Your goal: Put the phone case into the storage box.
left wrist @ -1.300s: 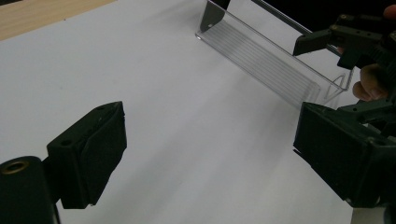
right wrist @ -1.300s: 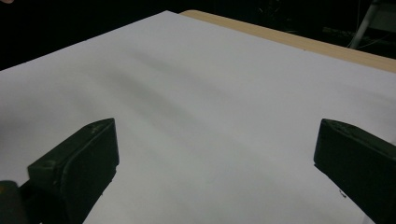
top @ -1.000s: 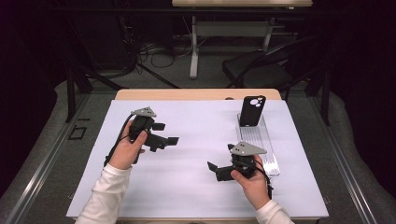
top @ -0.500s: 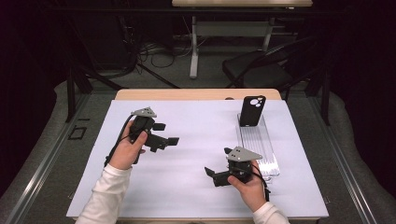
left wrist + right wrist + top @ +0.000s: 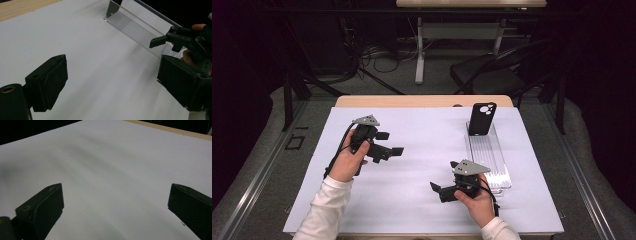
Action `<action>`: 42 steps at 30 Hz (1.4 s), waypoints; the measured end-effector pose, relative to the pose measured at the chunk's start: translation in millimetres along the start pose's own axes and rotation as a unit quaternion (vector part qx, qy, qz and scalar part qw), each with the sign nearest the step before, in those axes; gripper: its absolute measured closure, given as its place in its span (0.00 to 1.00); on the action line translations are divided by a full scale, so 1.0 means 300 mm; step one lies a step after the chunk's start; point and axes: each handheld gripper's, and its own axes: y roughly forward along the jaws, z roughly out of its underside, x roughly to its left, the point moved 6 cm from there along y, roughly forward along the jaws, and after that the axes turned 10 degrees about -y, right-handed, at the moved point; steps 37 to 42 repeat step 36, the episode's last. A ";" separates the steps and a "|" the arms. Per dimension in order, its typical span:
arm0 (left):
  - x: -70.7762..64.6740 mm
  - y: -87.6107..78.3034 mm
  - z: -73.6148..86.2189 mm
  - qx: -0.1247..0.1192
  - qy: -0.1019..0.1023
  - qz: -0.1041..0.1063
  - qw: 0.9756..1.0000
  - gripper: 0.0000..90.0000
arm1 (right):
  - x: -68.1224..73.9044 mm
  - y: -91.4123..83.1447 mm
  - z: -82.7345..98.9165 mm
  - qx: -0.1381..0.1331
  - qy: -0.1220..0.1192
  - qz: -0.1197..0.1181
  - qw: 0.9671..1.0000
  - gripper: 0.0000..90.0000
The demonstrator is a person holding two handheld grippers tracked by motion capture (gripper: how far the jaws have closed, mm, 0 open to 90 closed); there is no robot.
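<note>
high view: left gripper [image 5: 391, 143] jaws apart, empty; right gripper [image 5: 439, 191] jaws apart, empty, near clear tray [image 5: 492, 155]

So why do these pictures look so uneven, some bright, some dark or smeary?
High view: the white sheet on the table is brightly lit, the room behind nearly black. Left gripper view: the clear ribbed plastic tray catches light, and the near black jaws look soft. Right gripper view: grey shadow bands streak the sheet, and the jaws are dark, with little detail.

free: white sheet [image 5: 422, 165] between tools | obstacle: clear tray [image 5: 492, 160], phone [image 5: 482, 119] far right
</note>
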 end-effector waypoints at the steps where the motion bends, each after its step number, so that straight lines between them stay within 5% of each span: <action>1: 0.000 -0.001 0.000 0.000 0.000 0.000 1.000 0.10 | 0.001 0.000 0.001 0.000 0.002 0.000 1.000 0.00; 42: 0.011 0.001 0.002 -0.001 -0.002 0.000 1.000 0.10 | 0.002 0.006 0.015 0.002 -0.001 -0.010 1.000 0.01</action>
